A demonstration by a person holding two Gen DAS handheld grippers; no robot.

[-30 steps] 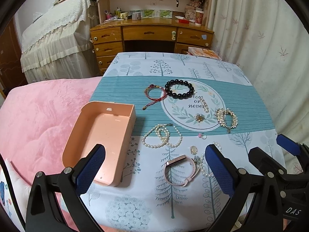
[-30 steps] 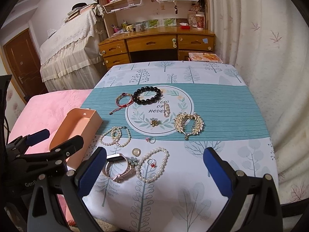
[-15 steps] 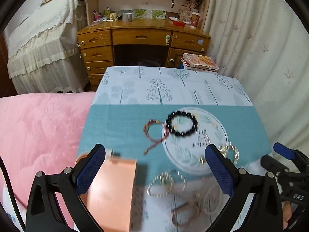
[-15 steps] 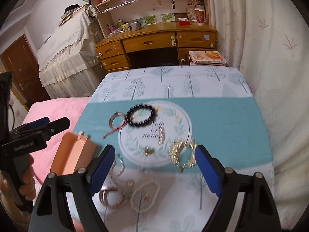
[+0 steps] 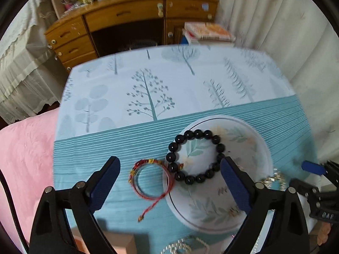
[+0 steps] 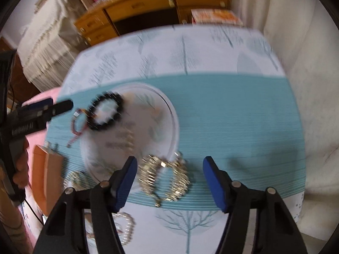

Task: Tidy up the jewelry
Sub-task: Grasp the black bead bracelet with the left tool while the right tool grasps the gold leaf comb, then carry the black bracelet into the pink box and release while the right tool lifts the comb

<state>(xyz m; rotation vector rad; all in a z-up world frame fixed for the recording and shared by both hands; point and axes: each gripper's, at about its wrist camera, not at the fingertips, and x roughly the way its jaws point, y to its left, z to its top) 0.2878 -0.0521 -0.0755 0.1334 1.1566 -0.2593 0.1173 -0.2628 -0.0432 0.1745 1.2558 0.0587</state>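
On the tablecloth: left gripper [image 5: 170, 176] hangs spread wide, its jaws flanking the red cord bracelet [image 5: 151, 180] and black bead bracelet [image 5: 196, 156], touching neither.
Right gripper [image 6: 168, 182]: spread too, holding nothing, jaws either side of the gold wing brooch [image 6: 164, 176].
Handling: cord looks limp and light, likely to dangle; pinch the doubled loop. Beads look smooth and slippery; grip across one strand. Brooch seems stiff, spiky, maybe delicate; take it at the middle.
Box: peach tray [image 6: 45, 177] near the cloth's left edge.
Surface: soft tree-print tablecloth [image 5: 169, 89], teal band.
Room: wooden desk [image 5: 127, 21], curtains, pink bedspread [image 5: 25, 158].
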